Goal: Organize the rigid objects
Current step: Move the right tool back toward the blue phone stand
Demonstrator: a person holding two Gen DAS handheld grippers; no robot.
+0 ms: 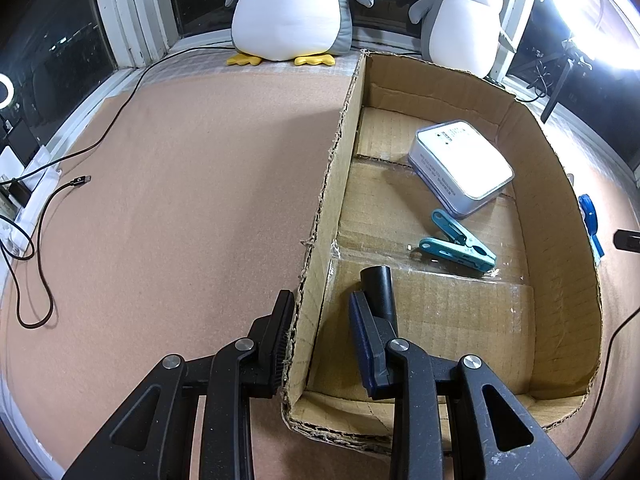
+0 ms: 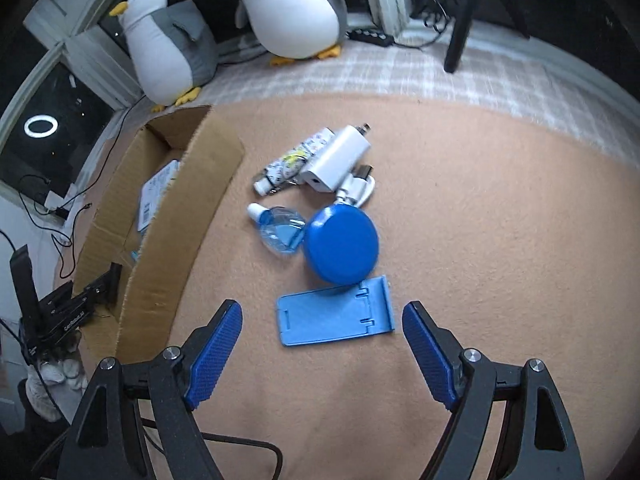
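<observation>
My left gripper [image 1: 320,316] straddles the near left wall of the cardboard box [image 1: 332,184], one finger outside over the felt, one inside, jaws partly apart with only the ragged corrugated edge between them; whether the pads actually touch the wall I cannot tell. A black tube [image 1: 379,286] sits just behind the inner finger, contact unclear. Inside the box: one white rounded tin [image 1: 464,166] toward the far side and one teal clothes peg [image 1: 458,244] mid-floor, apart from each other, with open floor near the right wall. My right gripper [image 2: 322,328] hangs wide open and empty over the tan felt mat [image 2: 500,220], its ribbed blue pads flanking one flat blue plastic stand [image 2: 336,312]. Just beyond it lie one smooth blue round case [image 2: 342,244], one clear blue bottle [image 2: 280,232], one white charger [image 2: 336,158] and one printed tube [image 2: 290,162], clustered and touching. The mat to the right of the cluster is free.
</observation>
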